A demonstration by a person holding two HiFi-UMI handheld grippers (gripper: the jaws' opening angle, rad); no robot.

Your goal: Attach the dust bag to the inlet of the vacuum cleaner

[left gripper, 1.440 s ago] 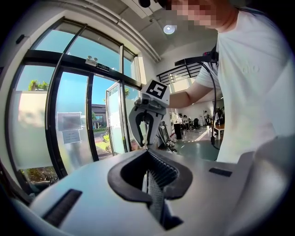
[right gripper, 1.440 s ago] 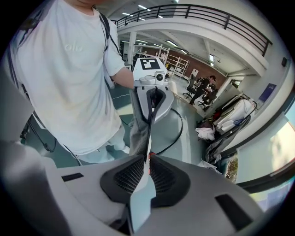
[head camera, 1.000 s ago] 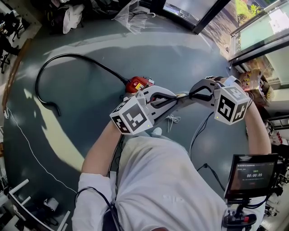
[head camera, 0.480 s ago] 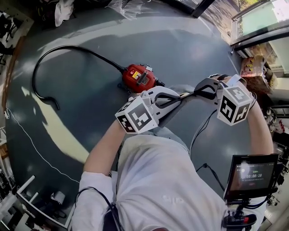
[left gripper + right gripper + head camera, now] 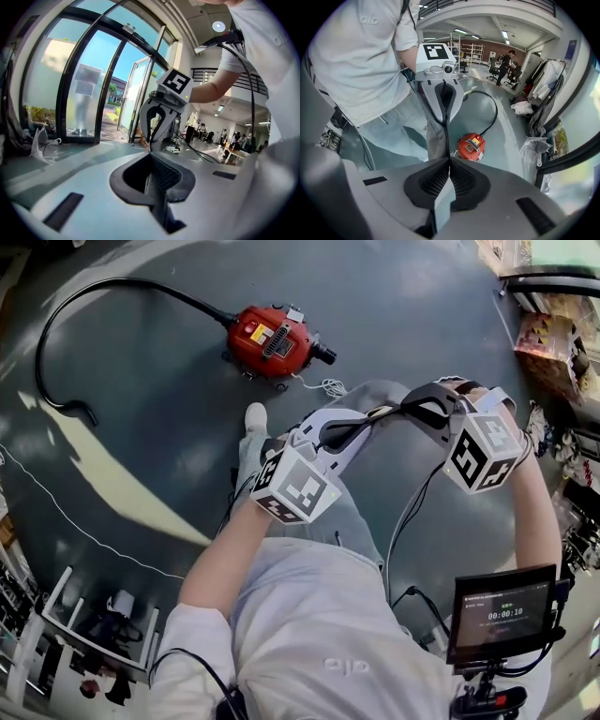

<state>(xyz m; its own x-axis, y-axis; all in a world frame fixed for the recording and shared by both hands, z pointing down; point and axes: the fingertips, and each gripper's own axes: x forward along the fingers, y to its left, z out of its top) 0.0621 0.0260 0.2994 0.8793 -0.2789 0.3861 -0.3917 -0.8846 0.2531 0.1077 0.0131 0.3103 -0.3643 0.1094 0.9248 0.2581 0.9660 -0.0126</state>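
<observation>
Monitor (image 5: pixel 504 615) timer — 00:00:10

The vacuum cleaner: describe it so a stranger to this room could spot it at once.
On the dark floor ahead of the person's white shoe sits the squat vacuum cleaner, a long black hose curving off it. It alone is bright red.

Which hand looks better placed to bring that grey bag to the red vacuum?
Left, probably. Both grippers are shut on the dust bag, but the left gripper is nearer the vacuum cleaner than the right gripper.
</observation>
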